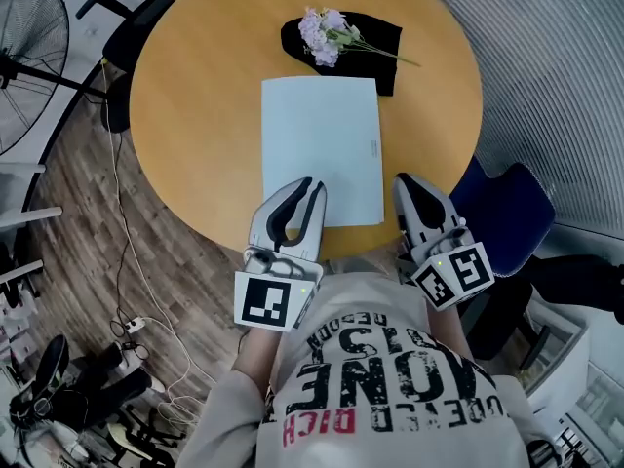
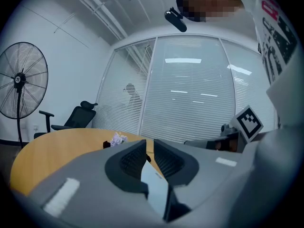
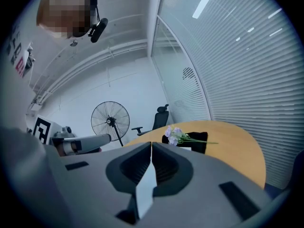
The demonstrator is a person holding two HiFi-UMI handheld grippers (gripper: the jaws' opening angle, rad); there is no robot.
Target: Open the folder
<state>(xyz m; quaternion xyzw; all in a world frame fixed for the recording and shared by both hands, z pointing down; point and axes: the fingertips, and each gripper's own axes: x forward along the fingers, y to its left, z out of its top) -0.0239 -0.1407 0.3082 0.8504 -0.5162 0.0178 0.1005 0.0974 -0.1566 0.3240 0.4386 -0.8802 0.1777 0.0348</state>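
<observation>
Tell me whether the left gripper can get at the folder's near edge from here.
Probably yes: the left gripper sits at the near left corner of the folder, which lies closed and flat, and nothing stands between them.

Left gripper (image 1: 312,185) was at the folder's (image 1: 322,144) near-left corner, jaws slightly apart; right gripper (image 1: 408,183), jaws together, beside its near-right corner

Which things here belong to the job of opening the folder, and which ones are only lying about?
For the job: pale blue flat folder; left gripper; right gripper; round wooden table beneath the folder.
Lying about: purple flower sprig; black cloth under it; black standing fan; blue chair.
</observation>
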